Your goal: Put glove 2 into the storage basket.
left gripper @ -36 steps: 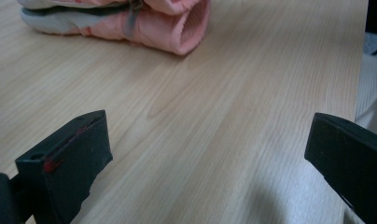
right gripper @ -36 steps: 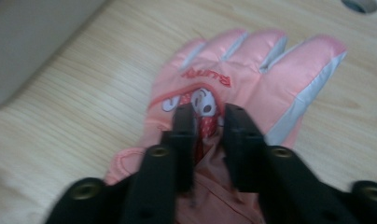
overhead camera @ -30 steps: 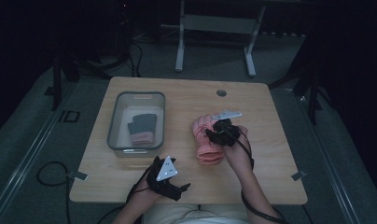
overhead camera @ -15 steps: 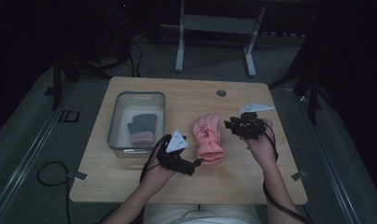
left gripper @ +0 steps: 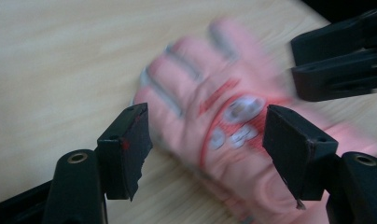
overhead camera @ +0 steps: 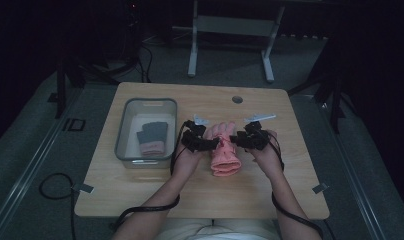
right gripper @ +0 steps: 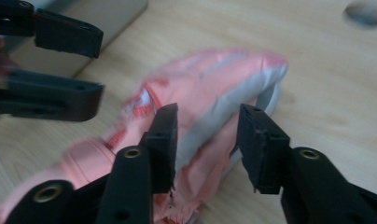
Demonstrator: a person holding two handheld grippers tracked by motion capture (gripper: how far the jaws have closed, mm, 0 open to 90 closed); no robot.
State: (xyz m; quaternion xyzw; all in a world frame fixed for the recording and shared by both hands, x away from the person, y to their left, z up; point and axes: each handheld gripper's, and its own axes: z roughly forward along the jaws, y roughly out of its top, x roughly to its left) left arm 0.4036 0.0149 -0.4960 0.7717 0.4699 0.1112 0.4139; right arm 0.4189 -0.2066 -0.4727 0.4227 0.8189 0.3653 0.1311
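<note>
1. The pink glove (overhead camera: 225,152) lies flat near the middle of the desk (overhead camera: 140,195), just right of centre, well in from every edge.
2. Its fingers point toward the far edge and its ribbed cuff toward the near edge.
3. In the left gripper view (left gripper: 224,135) it shows red markings and pale grey patches on its upper face, blurred.
4. In the right gripper view (right gripper: 210,112) one side edge is lifted and folded, with a grey underside showing.
</note>
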